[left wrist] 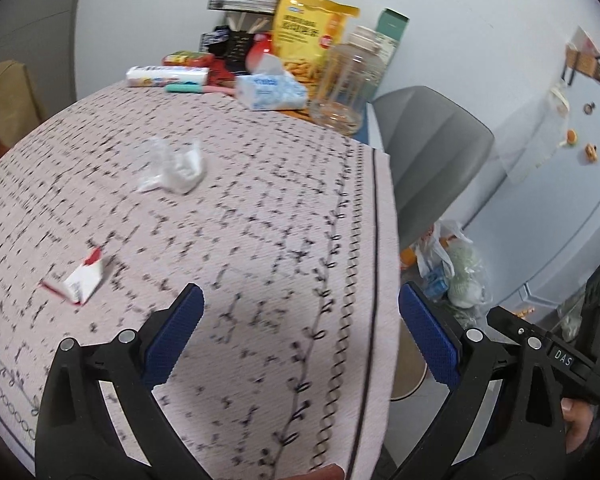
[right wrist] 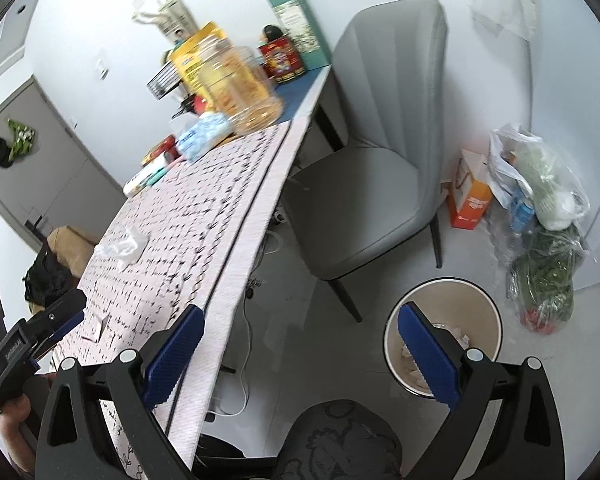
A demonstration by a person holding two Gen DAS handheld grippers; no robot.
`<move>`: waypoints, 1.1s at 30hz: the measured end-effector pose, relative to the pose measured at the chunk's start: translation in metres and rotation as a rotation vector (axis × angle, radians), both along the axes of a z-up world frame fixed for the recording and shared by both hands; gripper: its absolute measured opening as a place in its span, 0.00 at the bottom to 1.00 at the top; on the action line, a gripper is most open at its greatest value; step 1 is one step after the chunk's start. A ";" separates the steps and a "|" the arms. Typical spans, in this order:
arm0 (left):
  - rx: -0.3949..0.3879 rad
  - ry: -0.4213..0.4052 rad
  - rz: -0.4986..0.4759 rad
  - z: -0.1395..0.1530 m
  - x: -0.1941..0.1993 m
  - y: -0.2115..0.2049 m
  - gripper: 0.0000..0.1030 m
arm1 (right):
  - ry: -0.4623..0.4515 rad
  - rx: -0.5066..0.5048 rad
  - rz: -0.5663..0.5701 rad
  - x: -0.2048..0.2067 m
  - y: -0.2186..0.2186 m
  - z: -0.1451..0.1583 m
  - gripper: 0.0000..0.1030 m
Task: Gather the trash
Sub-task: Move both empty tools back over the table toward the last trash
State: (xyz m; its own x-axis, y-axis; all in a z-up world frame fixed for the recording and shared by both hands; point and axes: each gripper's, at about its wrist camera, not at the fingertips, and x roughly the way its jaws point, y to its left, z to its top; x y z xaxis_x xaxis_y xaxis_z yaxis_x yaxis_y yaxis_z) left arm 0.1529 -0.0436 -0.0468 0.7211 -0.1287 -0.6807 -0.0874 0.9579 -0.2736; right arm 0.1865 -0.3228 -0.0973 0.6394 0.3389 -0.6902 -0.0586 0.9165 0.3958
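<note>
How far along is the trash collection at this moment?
Done: the round beige bin on the floor already holds crumpled paper. In hand: nothing; the left gripper and right gripper are both open and empty. Left: the crumpled white plastic wrapper and the red-and-white torn packet on the patterned tablecloth.

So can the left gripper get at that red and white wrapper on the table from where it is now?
Probably yes. The left gripper is open and empty above the tablecloth, and the red and white wrapper lies flat just ahead to its left, with only bare cloth between them.
</note>
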 end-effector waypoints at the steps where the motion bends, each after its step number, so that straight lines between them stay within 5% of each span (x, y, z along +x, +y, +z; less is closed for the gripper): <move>1: -0.001 0.000 0.008 -0.001 -0.003 0.004 0.94 | 0.001 -0.002 0.010 0.000 0.006 0.000 0.92; 19: -0.076 0.054 0.207 -0.029 -0.059 0.113 0.94 | -0.053 -0.081 0.199 -0.010 0.121 0.014 0.92; 33: -0.052 0.121 0.255 -0.058 -0.029 0.133 0.85 | -0.057 -0.121 0.223 -0.004 0.144 0.003 0.92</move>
